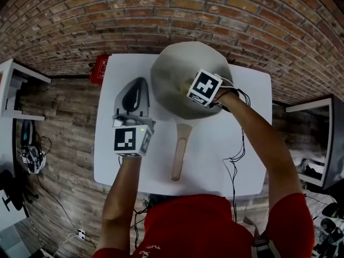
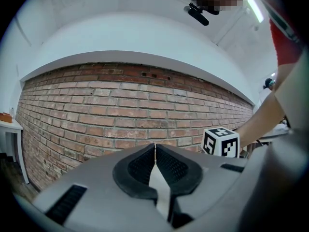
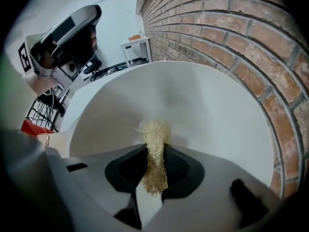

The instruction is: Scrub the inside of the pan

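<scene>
A pale round pan with a wooden handle lies on the white table. My right gripper reaches into the pan from the right, under its marker cube. It is shut on a straw-coloured scrub pad, whose tip touches the pan's inner wall. My left gripper hovers to the left of the pan, apart from it. In the left gripper view, that left gripper is shut on nothing and points at the brick wall.
A brick wall runs behind the table. A red object sits at the table's far left corner. White side tables stand at the left and right. Cables lie on the wooden floor.
</scene>
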A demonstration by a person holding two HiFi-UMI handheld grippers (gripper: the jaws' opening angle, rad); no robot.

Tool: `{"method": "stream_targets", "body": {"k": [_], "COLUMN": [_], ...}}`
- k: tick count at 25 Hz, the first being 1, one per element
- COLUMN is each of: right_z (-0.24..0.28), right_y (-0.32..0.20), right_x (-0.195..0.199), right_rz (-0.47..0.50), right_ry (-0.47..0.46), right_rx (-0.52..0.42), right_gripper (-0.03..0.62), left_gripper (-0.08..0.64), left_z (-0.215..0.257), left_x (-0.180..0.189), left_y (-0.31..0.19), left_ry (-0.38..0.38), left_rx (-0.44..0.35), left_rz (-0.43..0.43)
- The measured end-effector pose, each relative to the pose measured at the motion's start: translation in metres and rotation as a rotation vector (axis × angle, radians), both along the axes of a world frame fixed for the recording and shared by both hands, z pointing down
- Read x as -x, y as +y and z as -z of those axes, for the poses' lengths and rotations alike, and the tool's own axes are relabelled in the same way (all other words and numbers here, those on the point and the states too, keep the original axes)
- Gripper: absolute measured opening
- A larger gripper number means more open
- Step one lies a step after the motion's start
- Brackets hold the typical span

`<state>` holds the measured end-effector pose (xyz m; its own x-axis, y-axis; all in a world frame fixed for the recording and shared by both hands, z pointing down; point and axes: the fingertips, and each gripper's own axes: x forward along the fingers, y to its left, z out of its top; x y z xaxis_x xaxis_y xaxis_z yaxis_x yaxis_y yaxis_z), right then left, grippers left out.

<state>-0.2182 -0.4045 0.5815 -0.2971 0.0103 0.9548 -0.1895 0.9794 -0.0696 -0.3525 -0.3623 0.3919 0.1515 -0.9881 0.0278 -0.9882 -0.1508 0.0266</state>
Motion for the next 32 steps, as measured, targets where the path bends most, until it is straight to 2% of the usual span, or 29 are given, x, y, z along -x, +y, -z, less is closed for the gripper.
{"method": "stream_targets", "body": {"k": [5, 8, 23, 25, 28, 32], "right_z": [-0.008, -0.015, -0.011, -0.009, 0.006, 0.039], "right_y": [0.027, 0.028, -0.048, -0.048, -0.049, -0.042], "right_x": [-0.002, -0.010, -0.061, -0.061, -0.051, -0.023], "right_rz": [0.086, 0.101, -0.099, -0.111, -0.131, -0.191], "right_ry": [0.057, 0.103, 0.258, 0.241, 0.162, -0.064], "right_rx": [0.047, 0.027, -0.158, -0.167, -0.221, -0.264], "right_gripper": [0.087, 0.087, 0.087, 0.087, 0.087, 0.087], "left_gripper": [0.020, 0.020, 0.020, 0.020, 0.020, 0.020], "left_z": [-0.001, 0.001, 0.000, -0.001, -0.002, 0.006], "left_x": [-0.002, -0.002, -0.005, -0.005, -0.009, -0.020], "left_y": [0.002, 0.002, 0.007, 0.006, 0.005, -0.001], "left_ry": [0.002, 0.001, -0.006, -0.008, -0.008, -0.007], "left_rx": [0.004, -0.006, -0.001, 0.005, 0.017, -0.011], "left_rz": [-0.003, 0.000, 0.003, 0.002, -0.008, -0.024]}}
